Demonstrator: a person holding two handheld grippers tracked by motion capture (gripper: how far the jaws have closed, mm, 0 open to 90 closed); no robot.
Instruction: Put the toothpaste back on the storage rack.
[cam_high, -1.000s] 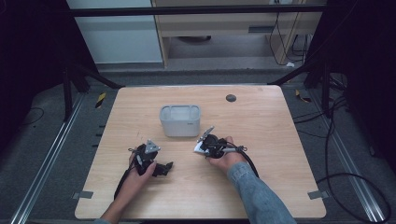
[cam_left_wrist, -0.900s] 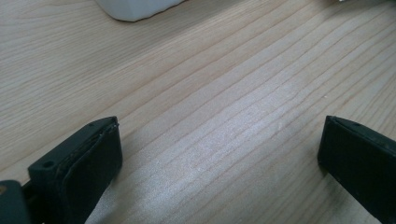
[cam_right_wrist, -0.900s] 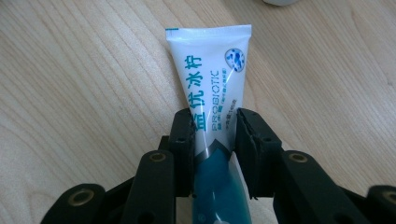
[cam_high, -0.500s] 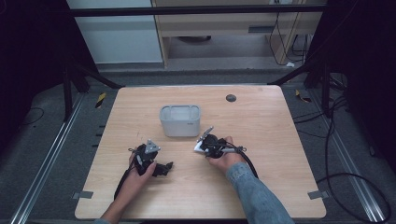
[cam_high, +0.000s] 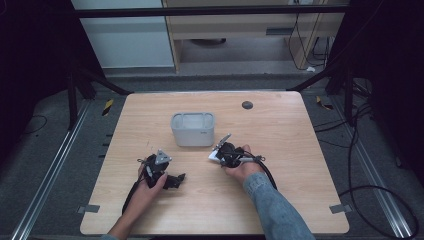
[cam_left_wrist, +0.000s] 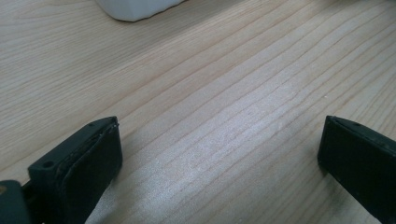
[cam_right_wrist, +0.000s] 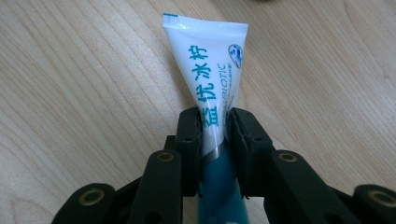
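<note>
A white tube with teal lettering and a teal lower part sticks out between the jaws of my right gripper, which is shut on it just above the wooden table. From above, that right gripper sits right of the table's middle, the white tube at its tip. A grey rectangular container stands just behind. My left gripper rests at the front left, and its own view shows the left gripper open over bare wood with nothing between the jaws.
A small dark round disc lies near the table's far edge. Cables trail from both grippers toward the front edge. A white corner of the container shows at the top of the left gripper view.
</note>
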